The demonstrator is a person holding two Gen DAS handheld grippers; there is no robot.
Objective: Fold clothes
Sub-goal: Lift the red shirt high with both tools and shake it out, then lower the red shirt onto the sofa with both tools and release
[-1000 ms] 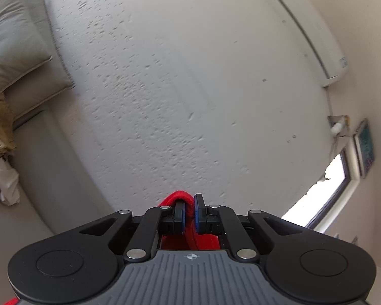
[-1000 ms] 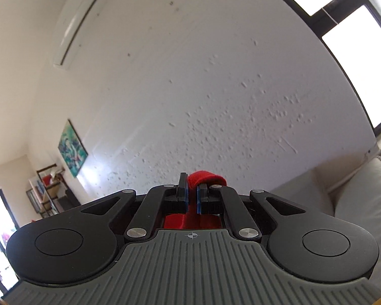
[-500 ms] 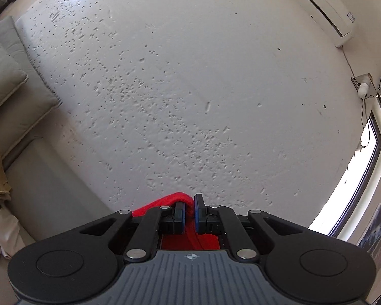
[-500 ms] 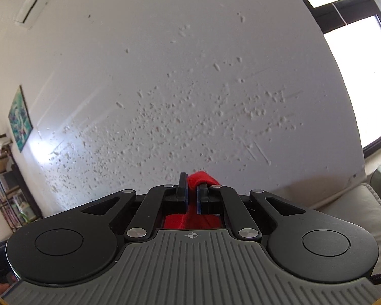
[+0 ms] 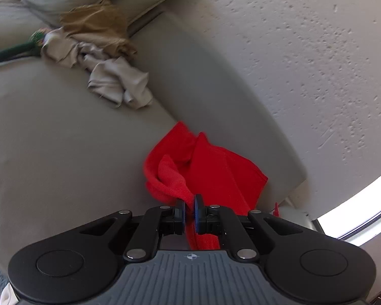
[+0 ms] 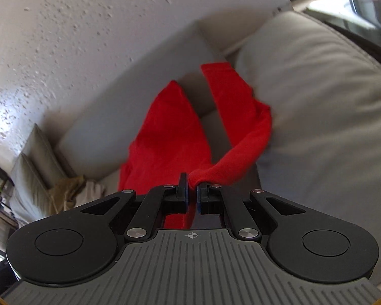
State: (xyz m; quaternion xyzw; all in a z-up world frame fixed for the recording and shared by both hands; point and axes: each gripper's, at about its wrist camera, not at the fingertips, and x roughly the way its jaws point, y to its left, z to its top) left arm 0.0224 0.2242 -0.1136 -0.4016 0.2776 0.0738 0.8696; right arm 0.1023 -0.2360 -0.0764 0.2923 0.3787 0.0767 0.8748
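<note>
Grey sofa cushions (image 5: 50, 139) and a pitted white wall (image 5: 304, 50) fill both views; nearest the lens, the left gripper (image 5: 189, 209) is clamped on a bunched edge of one red garment (image 5: 216, 167), cloth pinched between its blue pads and running back under the jaws; the right gripper (image 6: 192, 193) is likewise closed on another edge of the same red garment (image 6: 170, 132); beyond both sets of tongs the cloth hangs forward against the sofa back, in the right view split into two lobes, one touching a large grey pillow (image 6: 317, 101); farther off in the left view lie two crumpled pieces, one pale (image 5: 114, 78) and one tan (image 5: 99, 23), beside a green item (image 5: 10, 50), too blurred to name.
</note>
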